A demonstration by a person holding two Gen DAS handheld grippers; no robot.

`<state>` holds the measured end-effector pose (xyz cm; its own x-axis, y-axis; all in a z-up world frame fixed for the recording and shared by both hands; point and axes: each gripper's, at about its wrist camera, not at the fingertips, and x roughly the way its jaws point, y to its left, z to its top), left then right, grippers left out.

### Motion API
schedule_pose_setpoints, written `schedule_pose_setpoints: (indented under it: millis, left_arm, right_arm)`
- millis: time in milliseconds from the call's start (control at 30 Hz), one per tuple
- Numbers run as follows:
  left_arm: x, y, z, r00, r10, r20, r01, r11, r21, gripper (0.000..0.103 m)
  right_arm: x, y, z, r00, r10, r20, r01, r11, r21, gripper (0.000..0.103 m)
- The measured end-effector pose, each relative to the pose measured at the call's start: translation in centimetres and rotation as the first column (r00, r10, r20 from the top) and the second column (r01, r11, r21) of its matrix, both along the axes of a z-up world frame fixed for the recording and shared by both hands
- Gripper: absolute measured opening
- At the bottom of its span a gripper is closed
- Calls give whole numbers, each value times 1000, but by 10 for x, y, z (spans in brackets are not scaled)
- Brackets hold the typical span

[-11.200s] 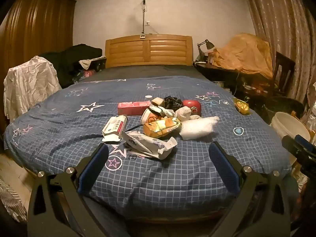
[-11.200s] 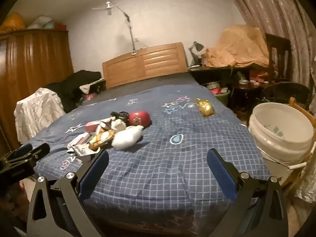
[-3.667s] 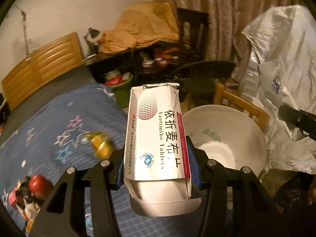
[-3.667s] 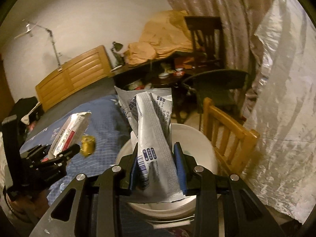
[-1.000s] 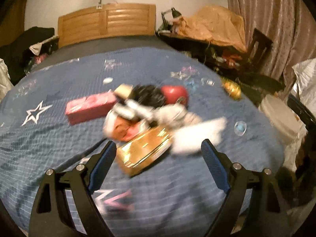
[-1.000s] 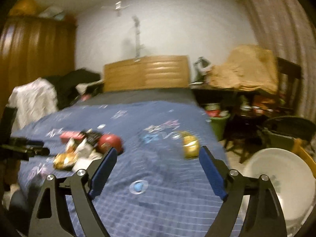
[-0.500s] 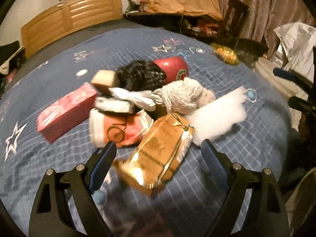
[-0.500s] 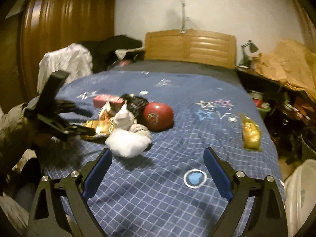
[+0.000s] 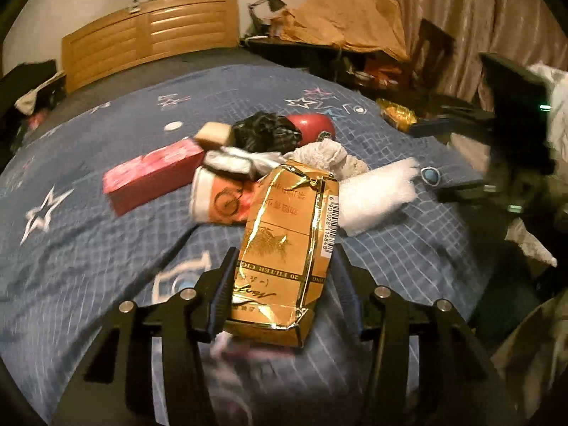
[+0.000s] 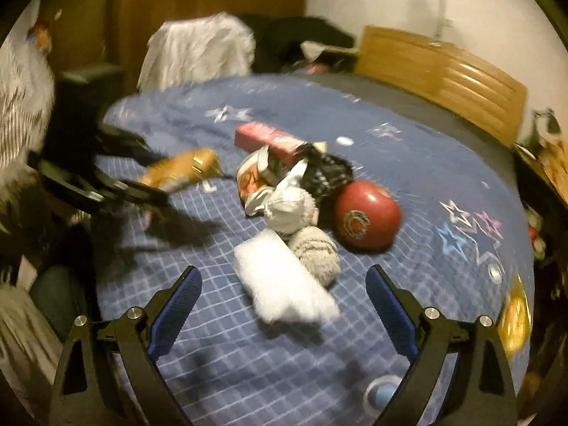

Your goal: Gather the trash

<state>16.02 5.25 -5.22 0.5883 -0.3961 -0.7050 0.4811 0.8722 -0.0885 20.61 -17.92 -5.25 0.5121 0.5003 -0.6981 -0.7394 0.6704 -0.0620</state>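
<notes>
Two grippers work a littered bed, one loaded, one about to load.

Left gripper (image 9: 284, 280) pinches the crumpled gold cigarette pack (image 9: 285, 245) between its blue pads, pack standing upright and apparently lifted clear of the blue checked bedspread (image 9: 88, 248), presumably so it can be carried off to a bin not visible here. At 12 o'clock beyond it lie the rest of the heap: a red box (image 9: 152, 181), an orange-printed paper cup (image 9: 220, 202), a black crumpled bag (image 9: 266, 133) and a red round tin (image 9: 312, 126). Right gripper (image 10: 284, 305) hovers with fingers spread wide around the white foam wrapper (image 10: 284, 284), which lies on the bedspread touching a grey wad of tissue (image 10: 316, 252) at its 1 o'clock; the wide opening suits the wrapper's bulk, and closing on it looks like the next move.
</notes>
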Motion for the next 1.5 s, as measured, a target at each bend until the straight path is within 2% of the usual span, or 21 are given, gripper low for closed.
schedule_pose_setpoints:
  millis: [133,200,267,300,367,467,533,633,667,733,800,867,900,967,1067,1167,1300,1400,1500]
  left_arm:
    - [-11,13,0,998,60,-23,-60,998,-31,51]
    - [-14,15,-5,996,82,-36,-84,996,-40,51]
    - [-13,16,-11,994,98,-56,-101,994,-46,51]
    - [-12,15,-13,992,106,-66,-109,993,-48,51]
    - [-8,14,-18,989,121,-83,-125,991,-53,51]
    - [-4,11,-21,985,140,-95,-146,988,-56,52]
    - [-6,9,-21,983,156,-93,-161,986,-52,52]
    - [-4,2,-23,977,191,-90,-195,980,-39,53]
    - [-4,0,-24,975,204,-89,-208,978,-33,53]
    - [-4,-2,-28,970,227,-88,-229,973,-23,53]
    - [-2,-5,-34,962,257,-90,-259,966,-13,53]
    - [-1,-8,-35,955,288,-75,-289,957,-4,54]
    - [-1,-7,-35,953,294,-72,-295,955,-5,58]
    - [-2,-6,-36,950,304,-75,-305,952,-7,63]
    - [-5,-7,-34,954,290,-74,-291,957,-2,69]
    - [-10,-4,-24,967,249,-59,-251,968,-29,79]
    - [-7,5,-17,970,240,-49,-242,969,-44,84]
    - [2,14,-22,959,266,-96,-272,960,-63,84]
    - [3,13,-28,954,274,-123,-283,957,-64,84]
  right_arm:
    - [15,29,-9,994,111,-16,-112,986,-124,91]
    - [14,40,-16,988,150,-25,-152,973,-176,82]
    - [13,49,-27,985,165,-41,-170,960,-224,55]
    - [13,51,-35,986,156,-55,-165,952,-258,49]
    - [6,50,-43,989,142,-42,-148,950,-276,48]
    - [-11,34,-37,997,72,-9,-73,969,-236,47]
    - [-26,12,-23,1000,-19,-15,17,988,-155,47]
    - [-45,-30,-9,972,-223,-68,220,974,-45,47]
    - [-52,-49,-8,941,-321,-111,322,947,-4,47]
    - [-63,-74,-12,878,-444,-177,459,887,50,47]
    - [-73,-91,-21,808,-552,-206,574,817,62,48]
    - [-82,-101,-34,756,-610,-236,642,762,87,49]
    - [-84,-102,-39,750,-612,-251,648,755,96,49]
    - [-86,-96,-48,752,-610,-250,645,759,86,60]
    - [-93,-88,-46,778,-593,-209,620,779,99,69]
    - [-102,-93,-36,790,-584,-190,611,778,147,76]
    - [-104,-100,-24,789,-591,-169,613,773,161,80]
    - [-100,-106,-27,782,-596,-184,622,765,165,80]
    - [-98,-101,-33,790,-582,-192,610,778,152,79]
